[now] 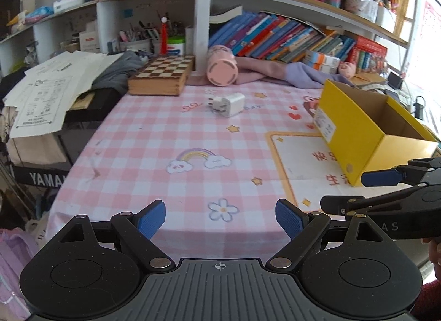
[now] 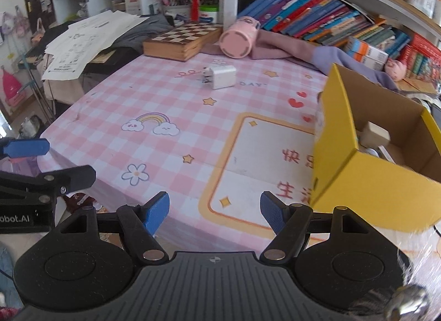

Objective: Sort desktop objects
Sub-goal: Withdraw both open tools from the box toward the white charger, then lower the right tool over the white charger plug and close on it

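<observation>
A white plug adapter [image 1: 228,104] [image 2: 219,76] lies on the pink checked tablecloth [image 1: 154,152] [image 2: 171,100], far ahead of both grippers. An open yellow cardboard box [image 1: 366,128] [image 2: 366,172] stands on the right; in the right wrist view a pale block [image 2: 375,135] and other small items lie inside it. A pink cup [image 1: 222,66] [image 2: 239,37] lies on its side by a wooden chessboard box [image 1: 162,74] [image 2: 183,39] at the back. My left gripper [image 1: 221,219] is open and empty near the table's front edge. My right gripper [image 2: 215,214] is open and empty, beside the box's near corner.
Bookshelves with slanting books [image 1: 286,37] [image 2: 317,15] rise behind the table. Pink and purple cloth [image 1: 281,71] [image 2: 303,50] lies at the back. Loose papers [image 1: 52,89] [image 2: 85,39] pile up at the left, off the table. Each gripper shows in the other's view [image 1: 386,197] [image 2: 33,172].
</observation>
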